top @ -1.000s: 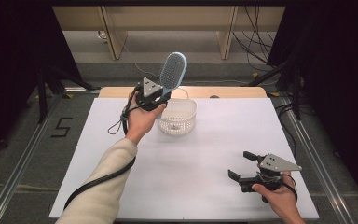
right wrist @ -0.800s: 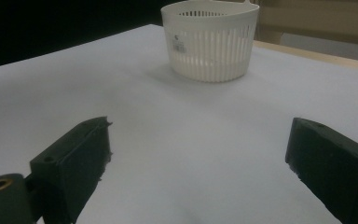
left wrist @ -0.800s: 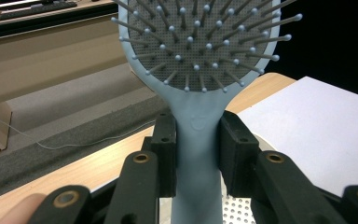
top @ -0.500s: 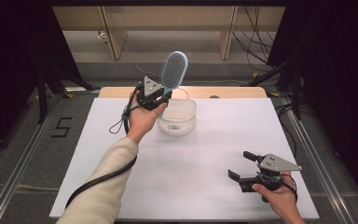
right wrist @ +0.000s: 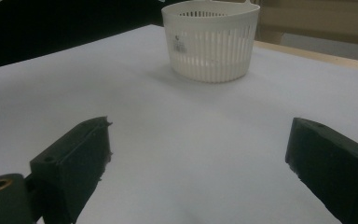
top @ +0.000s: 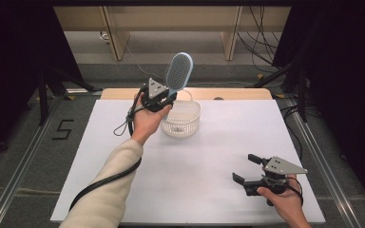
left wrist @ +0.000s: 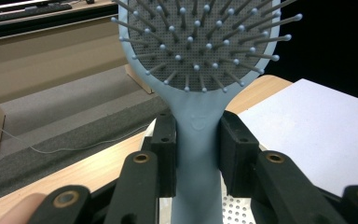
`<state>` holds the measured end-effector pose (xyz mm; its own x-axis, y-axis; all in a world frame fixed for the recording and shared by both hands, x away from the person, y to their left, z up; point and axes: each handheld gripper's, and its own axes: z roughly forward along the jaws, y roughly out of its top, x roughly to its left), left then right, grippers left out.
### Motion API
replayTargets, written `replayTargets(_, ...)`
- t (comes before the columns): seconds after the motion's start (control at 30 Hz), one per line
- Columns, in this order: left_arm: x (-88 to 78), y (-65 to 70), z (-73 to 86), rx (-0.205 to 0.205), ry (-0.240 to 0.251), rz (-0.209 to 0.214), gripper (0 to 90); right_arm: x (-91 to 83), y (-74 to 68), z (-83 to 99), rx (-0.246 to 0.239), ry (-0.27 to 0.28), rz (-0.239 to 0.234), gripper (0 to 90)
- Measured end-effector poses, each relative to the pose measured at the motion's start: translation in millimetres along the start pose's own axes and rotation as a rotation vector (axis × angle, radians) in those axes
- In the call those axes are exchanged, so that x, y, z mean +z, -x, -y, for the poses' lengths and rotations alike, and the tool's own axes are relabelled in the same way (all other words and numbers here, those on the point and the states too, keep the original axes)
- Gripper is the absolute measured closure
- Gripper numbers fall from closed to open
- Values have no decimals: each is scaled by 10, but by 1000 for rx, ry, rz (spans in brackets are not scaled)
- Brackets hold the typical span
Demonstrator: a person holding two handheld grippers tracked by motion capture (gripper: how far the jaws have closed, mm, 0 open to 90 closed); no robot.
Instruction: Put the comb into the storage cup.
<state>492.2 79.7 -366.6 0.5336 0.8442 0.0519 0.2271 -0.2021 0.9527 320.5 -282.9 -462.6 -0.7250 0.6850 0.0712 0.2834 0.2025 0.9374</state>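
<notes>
In the high view, a light blue hairbrush [top: 177,71] is seen raised over the far side of the white table [top: 209,156], its handle pinched by the left gripper [top: 164,97], its bristled head tilted up and to the right. A white slotted basket [top: 182,117] stands on the table just right of that gripper, under the brush. The right gripper [top: 247,168] is held low near the table's near right corner, well apart from the basket, its jaws spread with nothing between them.

In the left gripper view, the hairbrush [left wrist: 196,135] handle is clamped between both black pads, with the head above.

In the right gripper view, the basket [right wrist: 210,39] is seen far ahead, beyond the spread jaws.
</notes>
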Motion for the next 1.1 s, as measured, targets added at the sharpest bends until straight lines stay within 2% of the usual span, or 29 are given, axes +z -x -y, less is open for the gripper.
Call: replayTargets(1.1, 162, 43, 76, 26, 9, 37, 699, -6, 5, -3, -2, 1, 1, 72)
